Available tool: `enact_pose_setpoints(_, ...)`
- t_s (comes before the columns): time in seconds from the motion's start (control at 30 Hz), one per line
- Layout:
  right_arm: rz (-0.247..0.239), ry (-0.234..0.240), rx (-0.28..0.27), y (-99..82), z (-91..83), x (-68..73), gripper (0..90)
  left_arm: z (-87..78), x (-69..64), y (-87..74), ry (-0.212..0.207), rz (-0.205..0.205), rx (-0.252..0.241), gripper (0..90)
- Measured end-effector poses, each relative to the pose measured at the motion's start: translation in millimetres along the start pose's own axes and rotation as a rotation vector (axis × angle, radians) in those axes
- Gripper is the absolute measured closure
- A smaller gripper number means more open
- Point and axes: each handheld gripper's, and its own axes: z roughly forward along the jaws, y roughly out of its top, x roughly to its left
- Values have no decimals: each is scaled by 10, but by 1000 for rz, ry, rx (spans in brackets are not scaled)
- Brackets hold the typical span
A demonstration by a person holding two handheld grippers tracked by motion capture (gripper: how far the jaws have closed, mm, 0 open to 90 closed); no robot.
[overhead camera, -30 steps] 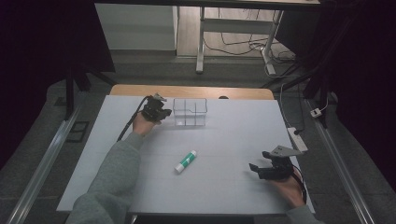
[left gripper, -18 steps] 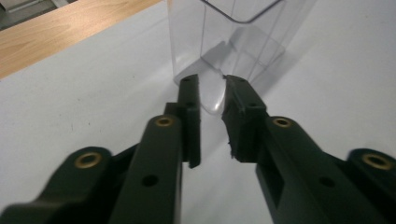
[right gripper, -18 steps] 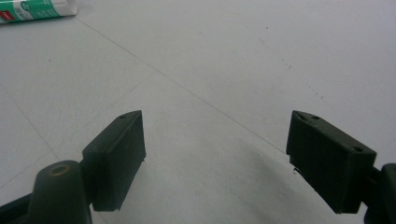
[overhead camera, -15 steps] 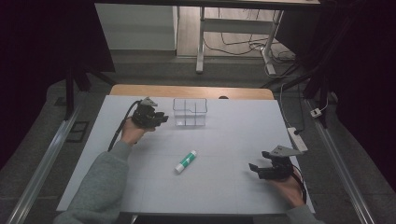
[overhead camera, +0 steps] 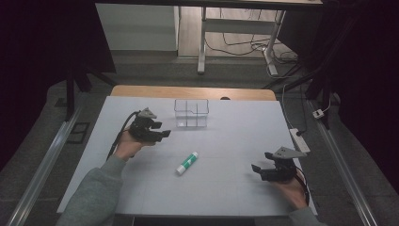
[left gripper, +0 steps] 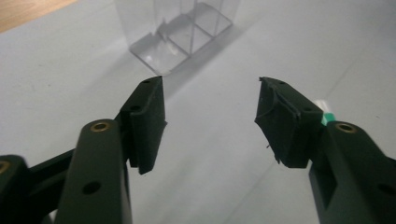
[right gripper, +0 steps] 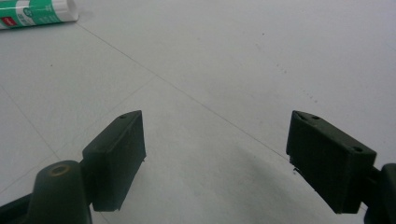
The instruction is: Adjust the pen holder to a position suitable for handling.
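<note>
My left gripper [overhead camera: 162, 135], just spreading and empty, should straddle the glue stick [overhead camera: 187, 163] squarely across its middle.

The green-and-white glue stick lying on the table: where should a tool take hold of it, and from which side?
Probably at mid-body. The glue stick lies flat on the white table, a slim cylinder set diagonally, with open surface around it. Come straight down from above, jaws turned across its long axis so the pads close on the two long sides. The open left tool is somewhat nearer than the open right tool.
</note>
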Motion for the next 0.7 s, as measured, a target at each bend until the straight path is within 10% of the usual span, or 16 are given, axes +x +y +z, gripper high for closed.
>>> enact_pose_setpoints(0.7, -1, 15, 2, -3, -1, 15, 188, -161, -194, -204, -14, 8, 77, 334)
